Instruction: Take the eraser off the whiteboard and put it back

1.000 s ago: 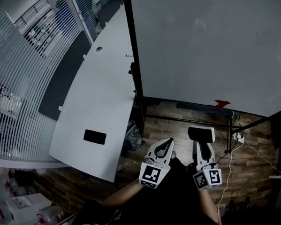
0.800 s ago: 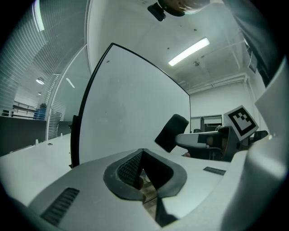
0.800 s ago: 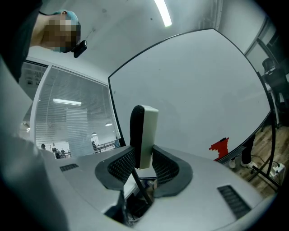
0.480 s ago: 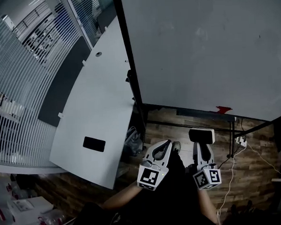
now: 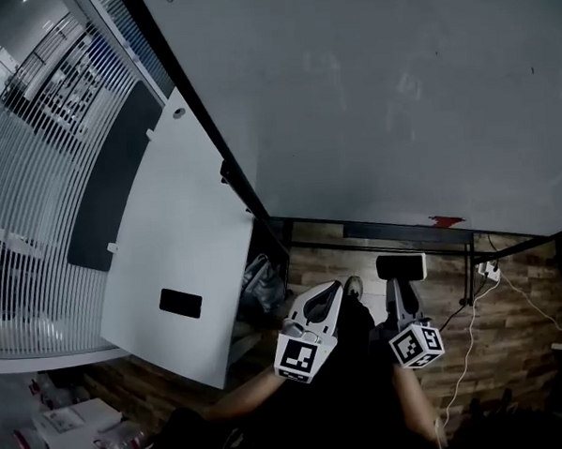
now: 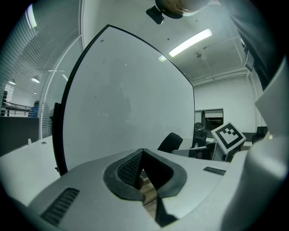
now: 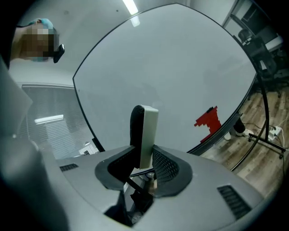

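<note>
Right gripper view: eraser (image 7: 144,133) is clamped upright between the right gripper (image 7: 144,155) fingers (image 7: 165,164). It sticks out past the fingertips, dark felt face toward the left finger, white back toward the right finger. The eraser is off the whiteboard (image 7: 171,76), which stands ahead of the fingertips with a clear gap and no contact. A red piece (image 7: 207,122) sits on the board, to the right of the fingers and low.

Left gripper (image 6: 142,153) fingers (image 6: 128,169) are pressed together with nothing between them, board ahead of them too.

Step in hand looks like the put-back. To do it well:
- Hold the clamp firm.
- Turn the wrist so the felt face, not the thin edge, meets the board flat.
- Press lightly, then let go only once it sits.
- Risk: if it's released tilted, it'll likely slide or drop to the floor below the fingers.
- Left gripper should stay out of the way.

Counts:
- Eraser: one
- Whiteboard: one
- Red piece: one
- Grippers: two
- Table (image 5: 188,242): one, off to the left of the left fingers
</note>
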The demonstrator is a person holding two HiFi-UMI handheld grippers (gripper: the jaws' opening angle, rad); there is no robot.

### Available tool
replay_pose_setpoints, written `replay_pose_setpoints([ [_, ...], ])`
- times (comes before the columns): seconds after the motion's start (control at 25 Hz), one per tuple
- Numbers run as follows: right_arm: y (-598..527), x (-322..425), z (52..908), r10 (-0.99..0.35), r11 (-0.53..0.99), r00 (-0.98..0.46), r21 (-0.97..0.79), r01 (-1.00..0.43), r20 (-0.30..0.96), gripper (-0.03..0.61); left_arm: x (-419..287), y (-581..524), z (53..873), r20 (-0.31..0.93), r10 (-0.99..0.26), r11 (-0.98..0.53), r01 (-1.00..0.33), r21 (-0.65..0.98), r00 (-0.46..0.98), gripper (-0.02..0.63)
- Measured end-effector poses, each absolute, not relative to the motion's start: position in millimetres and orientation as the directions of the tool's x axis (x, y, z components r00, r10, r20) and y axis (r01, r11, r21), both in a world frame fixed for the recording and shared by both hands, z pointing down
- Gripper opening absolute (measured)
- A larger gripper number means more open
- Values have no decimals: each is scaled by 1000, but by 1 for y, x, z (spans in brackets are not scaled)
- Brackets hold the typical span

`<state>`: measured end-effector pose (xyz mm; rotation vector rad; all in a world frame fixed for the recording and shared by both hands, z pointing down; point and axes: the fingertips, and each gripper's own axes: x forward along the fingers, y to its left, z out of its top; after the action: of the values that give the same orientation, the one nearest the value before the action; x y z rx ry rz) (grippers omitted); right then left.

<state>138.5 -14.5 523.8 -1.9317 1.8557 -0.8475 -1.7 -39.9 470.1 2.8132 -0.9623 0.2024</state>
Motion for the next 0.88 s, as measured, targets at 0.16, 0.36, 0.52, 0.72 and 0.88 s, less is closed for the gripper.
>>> replay_pose_setpoints([
  [0.16,-31,154,549,-973,-138,-26,-666,-733,230,122,13,-57,478,195,-593,-779,-618,108,781,-3],
  [0.36,-49,174,586,-961,-213,-2,-747,-630,276,121,29,-74,482,216,-578,-790,-606,91,787,-3],
  [0.52,-60,181,606,-956,-252,10,-800,-544,294,122,35,-79,486,234,-570,-796,-600,80,788,-3],
  [0.72,-67,180,627,-944,-300,9,-852,-430,328,122,40,-85,495,259,-558,-802,-592,76,789,-3],
  [0.88,-71,184,642,-936,-325,3,-861,-391,352,122,44,-91,497,261,-558,-802,-592,74,788,-3],
])
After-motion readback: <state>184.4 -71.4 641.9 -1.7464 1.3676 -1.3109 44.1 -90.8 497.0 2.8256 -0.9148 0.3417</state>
